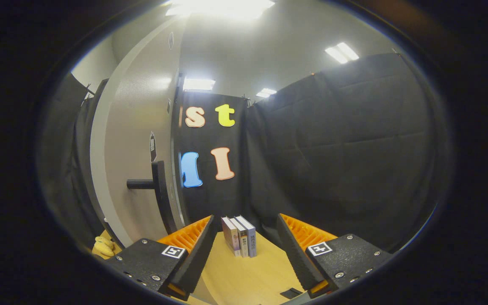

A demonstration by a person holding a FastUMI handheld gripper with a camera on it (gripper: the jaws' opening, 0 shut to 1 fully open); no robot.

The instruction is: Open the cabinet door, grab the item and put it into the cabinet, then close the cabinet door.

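Books [239, 235] were what I had to move, three slim volumes standing upright in a tight row on the wooden bench [244, 275], spines toward me, just ahead of the fingers and a touch toward the 11 o'clock side of the gap. My hand-held gripper [246, 241] was spread wide with nothing between its fingers, and neither finger touched the books. At about 10 o'clock stood the pale cabinet door [138, 140], with its dark bar handle [151, 184] jutting out on a short stem; I could not tell from this angle whether the door was fully shut or ajar. A small yellow object [104, 246] sat near 8 o'clock beside the left finger, too blurred to name. I judged the books to be stiff and fairly light, their covers probably smooth, so a shallow pinch might have slipped. Standing loose, the row would likely have toppled or fanned apart if nudged from one end. I reckoned the best hold was across the whole row, one finger on each outer cover, low enough to keep the three pressed together. The handle, rigid and well clear of the door face, looked easy to clamp across.
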